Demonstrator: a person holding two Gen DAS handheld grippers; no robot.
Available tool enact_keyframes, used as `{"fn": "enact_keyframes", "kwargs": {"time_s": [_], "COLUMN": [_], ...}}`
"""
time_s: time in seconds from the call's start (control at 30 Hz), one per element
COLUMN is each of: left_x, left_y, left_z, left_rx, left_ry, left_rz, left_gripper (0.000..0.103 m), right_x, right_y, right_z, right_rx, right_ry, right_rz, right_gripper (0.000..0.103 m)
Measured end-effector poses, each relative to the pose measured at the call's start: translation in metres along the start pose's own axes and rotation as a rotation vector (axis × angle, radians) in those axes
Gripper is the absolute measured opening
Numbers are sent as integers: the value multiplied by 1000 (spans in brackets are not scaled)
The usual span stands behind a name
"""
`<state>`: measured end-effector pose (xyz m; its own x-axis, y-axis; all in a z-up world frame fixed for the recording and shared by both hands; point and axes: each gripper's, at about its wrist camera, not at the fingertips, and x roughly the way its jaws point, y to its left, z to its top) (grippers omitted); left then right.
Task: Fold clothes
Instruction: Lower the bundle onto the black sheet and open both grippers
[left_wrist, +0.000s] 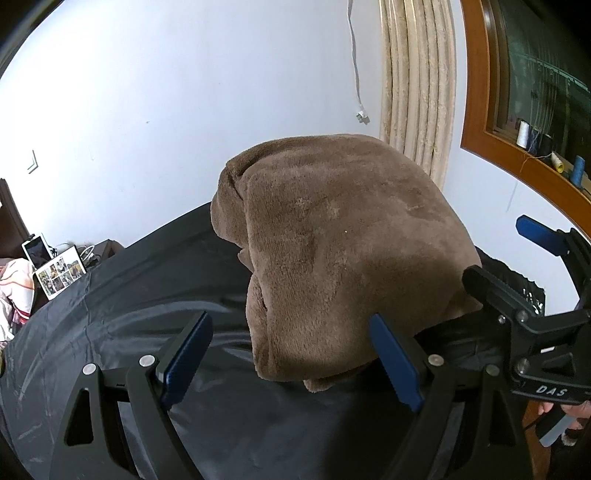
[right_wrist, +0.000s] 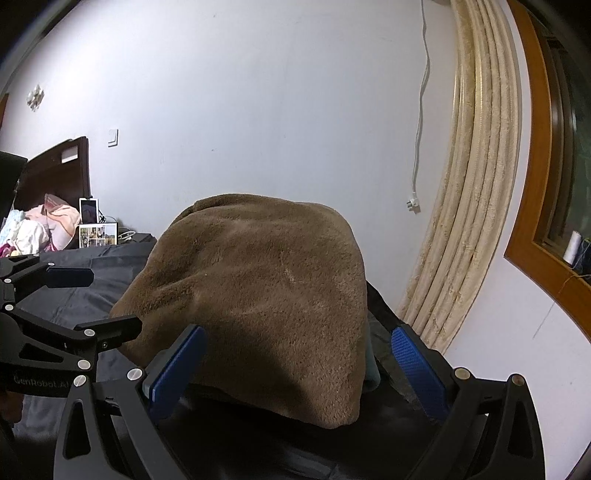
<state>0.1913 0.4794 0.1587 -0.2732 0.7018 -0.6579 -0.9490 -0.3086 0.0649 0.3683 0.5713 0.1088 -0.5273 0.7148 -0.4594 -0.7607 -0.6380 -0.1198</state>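
Fleece (left_wrist: 343, 240), brown and thick, lies as a squared, folded bundle on the black sheet (left_wrist: 140, 295), just ahead of both grippers. The left gripper (left_wrist: 291, 358) has its jaws spread wide with nothing between them; the bundle's near left corner sits just beyond the gap, and the right blue pad overlaps its near edge in the view, though contact cannot be told. The right gripper (right_wrist: 299, 365) is likewise spread, its jaws straddling the near edge of the fleece without pinching it. Both stand off rather than grip, which suggests the fold is made and the bundle has been set down to rest flat.

The bundle's long axis appears to run away from the grippers toward the white wall (right_wrist: 258, 110); fisheye bending makes this uncertain. Layered folds show along its left side, a rounded flap at the near corner. Something pale blue-grey peeks out under its right edge; what it is I cannot tell.

Further out hang a cream curtain (right_wrist: 476, 221) and a wood-framed window (right_wrist: 532, 184).
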Motion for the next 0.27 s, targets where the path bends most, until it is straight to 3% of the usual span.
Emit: {"fn": "enact_keyframes", "kwargs": {"time_s": [0.27], "left_x": [-4], "left_y": [-2], "left_z": [-6], "left_rx": [27], "left_ry": [-35], "left_rz": [14], "left_gripper": [89], "right_x": [3], "right_y": [6], "right_z": [-2], "right_rx": [-17], "right_ry": [10], "right_rz": [1], "right_gripper": [102]}}
